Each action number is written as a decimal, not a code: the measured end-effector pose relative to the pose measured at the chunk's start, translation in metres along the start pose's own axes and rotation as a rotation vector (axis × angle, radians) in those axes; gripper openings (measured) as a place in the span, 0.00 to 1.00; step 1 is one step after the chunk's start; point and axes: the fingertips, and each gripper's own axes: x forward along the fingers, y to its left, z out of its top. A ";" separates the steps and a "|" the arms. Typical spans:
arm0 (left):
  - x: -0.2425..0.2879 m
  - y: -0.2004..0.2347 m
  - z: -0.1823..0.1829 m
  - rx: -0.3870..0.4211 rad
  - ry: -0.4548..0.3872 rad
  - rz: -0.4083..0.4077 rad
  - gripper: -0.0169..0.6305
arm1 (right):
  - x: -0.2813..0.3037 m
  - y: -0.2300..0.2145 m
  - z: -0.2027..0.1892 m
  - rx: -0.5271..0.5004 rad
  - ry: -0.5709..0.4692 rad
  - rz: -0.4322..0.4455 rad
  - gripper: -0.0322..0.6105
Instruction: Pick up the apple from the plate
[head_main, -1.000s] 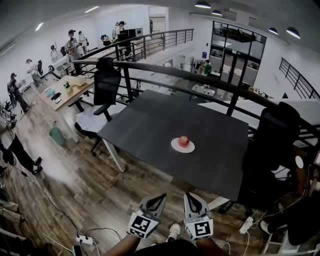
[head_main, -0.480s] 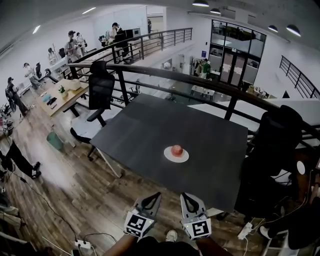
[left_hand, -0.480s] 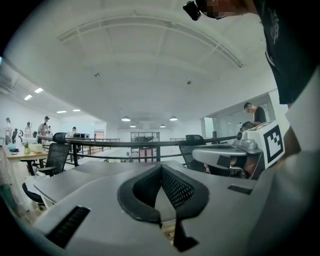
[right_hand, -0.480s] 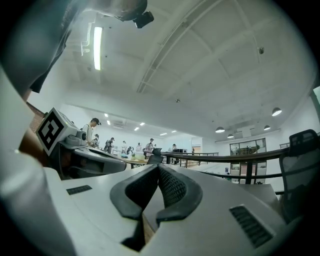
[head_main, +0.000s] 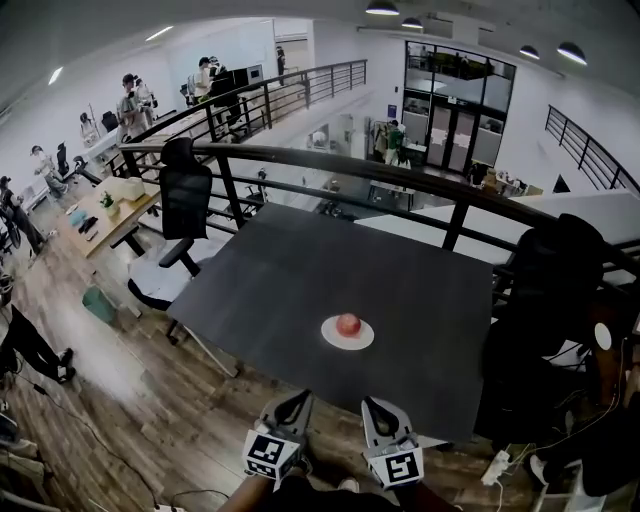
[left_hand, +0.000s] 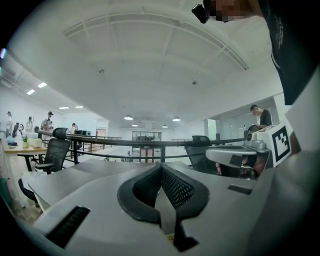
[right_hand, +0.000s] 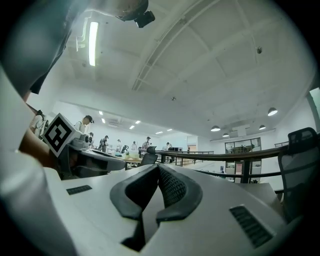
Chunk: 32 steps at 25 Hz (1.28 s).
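A red apple (head_main: 348, 324) sits on a small white plate (head_main: 347, 337) near the front edge of a dark table (head_main: 300, 270) in the head view. My left gripper (head_main: 301, 398) and right gripper (head_main: 372, 405) hang side by side just short of the table's near edge, below the plate. Both are shut with nothing between the jaws. In the left gripper view the black pads (left_hand: 172, 186) meet at the tip; in the right gripper view the pads (right_hand: 170, 184) also meet. Neither gripper view shows the apple or plate.
A black railing (head_main: 330, 160) runs behind the table. Black office chairs stand at the table's left (head_main: 185, 200) and right (head_main: 545, 270). Cables and a power strip (head_main: 497, 467) lie on the wooden floor. People stand far off at the back left.
The table, plate and apple have come closer and lower in the head view. Both grippers stay shut and now sit nearer the table's front edge.
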 end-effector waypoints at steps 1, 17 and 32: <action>0.005 0.011 0.002 0.000 -0.003 -0.001 0.06 | 0.008 -0.001 -0.002 0.006 0.005 -0.009 0.09; 0.094 0.138 0.003 -0.001 0.028 -0.138 0.06 | 0.185 -0.010 -0.038 0.003 0.045 -0.056 0.09; 0.151 0.165 0.014 0.029 0.002 -0.262 0.06 | 0.227 -0.056 -0.068 0.013 0.128 -0.211 0.09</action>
